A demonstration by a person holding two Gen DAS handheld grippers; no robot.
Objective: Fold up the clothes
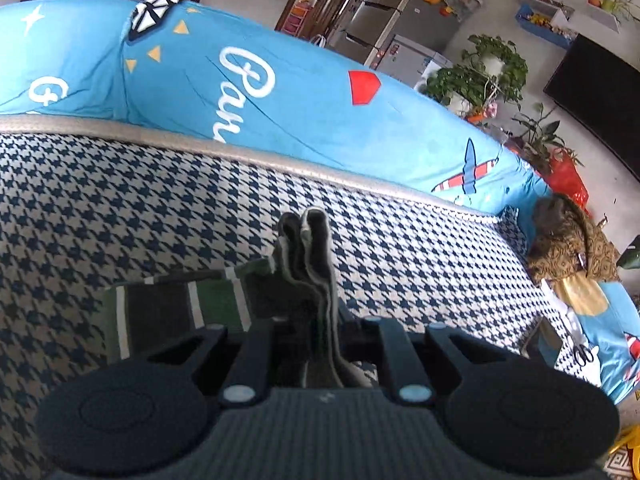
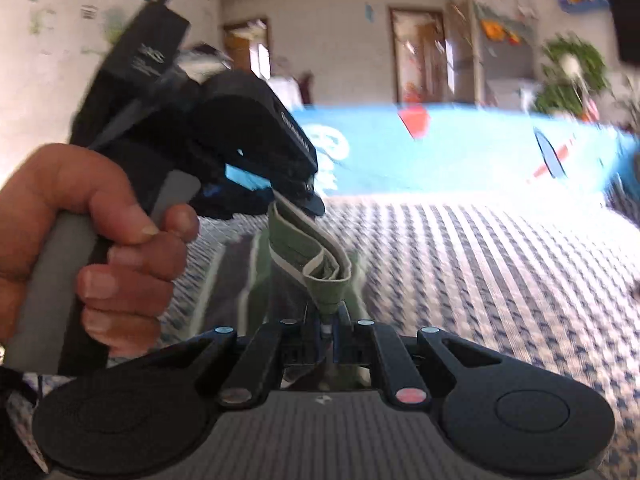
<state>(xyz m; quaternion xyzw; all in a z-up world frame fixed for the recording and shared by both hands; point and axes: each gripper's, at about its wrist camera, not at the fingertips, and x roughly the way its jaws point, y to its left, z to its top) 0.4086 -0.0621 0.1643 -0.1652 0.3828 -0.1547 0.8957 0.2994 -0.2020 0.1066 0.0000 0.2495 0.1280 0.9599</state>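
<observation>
A green, black and white striped garment (image 1: 168, 312) hangs over the houndstooth sofa seat (image 1: 120, 208). My left gripper (image 1: 306, 280) is shut on a bunched fold of the garment that sticks up between the jaws. My right gripper (image 2: 330, 312) is shut on another folded edge of the same garment (image 2: 316, 252). In the right wrist view, the left gripper (image 2: 296, 196) is held in a hand (image 2: 92, 240) at upper left, with the garment stretched between the two grippers. The view is motion-blurred.
A blue printed sofa back (image 1: 280, 92) rises behind the seat. A brown patterned cloth (image 1: 568, 240) lies at the seat's right end. Potted plants (image 1: 480, 76), a fridge (image 1: 380, 20) and a dark TV (image 1: 600, 92) stand beyond.
</observation>
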